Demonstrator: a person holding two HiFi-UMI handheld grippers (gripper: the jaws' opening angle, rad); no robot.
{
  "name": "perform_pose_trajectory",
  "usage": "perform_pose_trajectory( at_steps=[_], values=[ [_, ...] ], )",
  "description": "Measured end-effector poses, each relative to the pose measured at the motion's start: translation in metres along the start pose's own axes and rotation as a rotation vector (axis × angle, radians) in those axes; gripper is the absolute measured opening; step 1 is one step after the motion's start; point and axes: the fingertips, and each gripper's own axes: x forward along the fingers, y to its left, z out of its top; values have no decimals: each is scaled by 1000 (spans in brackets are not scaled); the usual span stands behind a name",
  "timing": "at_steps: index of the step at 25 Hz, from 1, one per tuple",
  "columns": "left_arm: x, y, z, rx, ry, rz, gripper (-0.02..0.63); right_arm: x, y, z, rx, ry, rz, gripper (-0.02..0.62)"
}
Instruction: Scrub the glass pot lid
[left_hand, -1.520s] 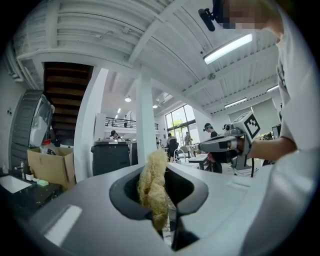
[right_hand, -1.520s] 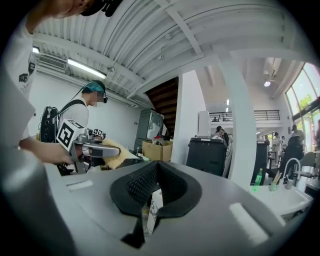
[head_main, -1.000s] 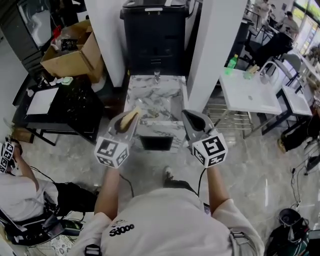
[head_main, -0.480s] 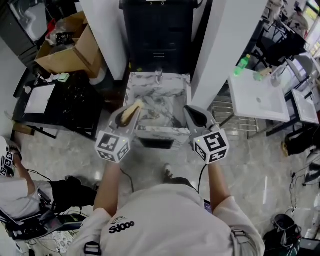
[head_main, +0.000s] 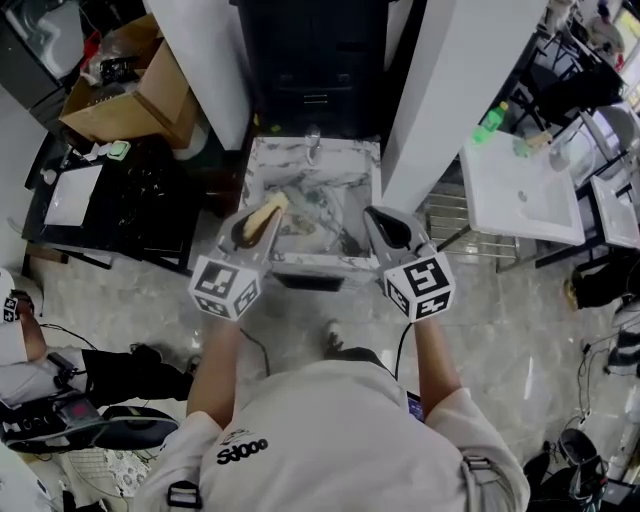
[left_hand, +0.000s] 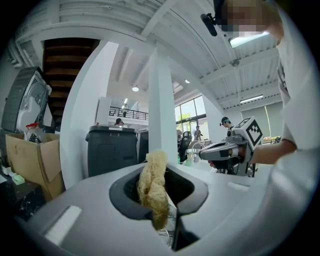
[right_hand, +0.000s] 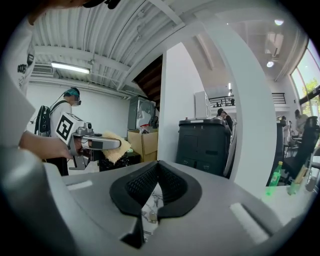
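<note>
My left gripper (head_main: 256, 226) is shut on a yellow fibrous loofah sponge (head_main: 264, 214), which sticks out past the jaws in the left gripper view (left_hand: 152, 186). My right gripper (head_main: 386, 230) is shut with nothing in it; its black pads (right_hand: 142, 185) meet at the tip. Both are held at chest height just before a marble sink counter (head_main: 262, 168) with a faucet (head_main: 313, 136). Some items lie in the basin, but I cannot pick out a glass pot lid among them. Each gripper shows in the other's view: the right gripper (left_hand: 212, 150), and the left gripper (right_hand: 111, 144) with the sponge (right_hand: 118, 153).
White pillars (head_main: 455, 90) flank the sink, with a black bin (head_main: 320, 50) behind it. A black table (head_main: 130, 200) and a cardboard box (head_main: 125, 95) stand at the left. At the right is a white table (head_main: 520, 190) with a green bottle (head_main: 492, 118). A person sits low at the left (head_main: 30, 360).
The view has moved forward, so the marble sink sits closer under the grippers. Both grippers keep their pose, and the sponge stays in the left one.
</note>
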Motion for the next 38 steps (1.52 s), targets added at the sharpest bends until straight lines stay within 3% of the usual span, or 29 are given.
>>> perform_pose_trajectory(
  at_steps=[12,20,30,38],
  values=[
    [51,6,-25,-5,57,14,61,21,-40,-30,45,54,20,3],
    [71,13,-52,5,125,-21,61,28,-43,-46,69,92,17,3],
    [108,55,-115,26,267,-120,64,68,-35,-57,96,132,-36,3],
    [145,101,-197,81,436,-193,67,109,-36,-88,130,215,-92,3]
  ],
)
